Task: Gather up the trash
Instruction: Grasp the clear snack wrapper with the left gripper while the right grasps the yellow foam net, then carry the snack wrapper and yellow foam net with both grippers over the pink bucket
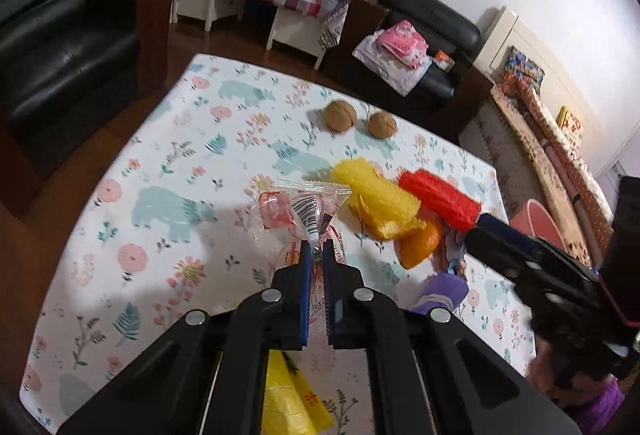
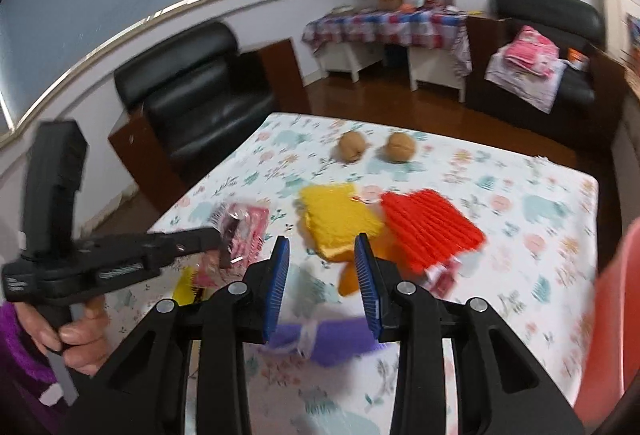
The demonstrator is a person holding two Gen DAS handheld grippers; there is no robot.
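Although the left gripper (image 1: 317, 250) had its blue pads clamped on one corner of the crinkled clear plastic snack wrapper with a barcode (image 1: 304, 213), the film looked feather-light, limp and slippery, likely to slide free unless pinched across a doubled fold. It lay near the middle of the floral-print tablecloth (image 1: 160, 139), just left of the yellow foam fruit net (image 1: 372, 195) and red foam fruit net (image 1: 440, 197). Partly parted and holding nothing, the right gripper (image 2: 322, 277) hovered above the near edge.
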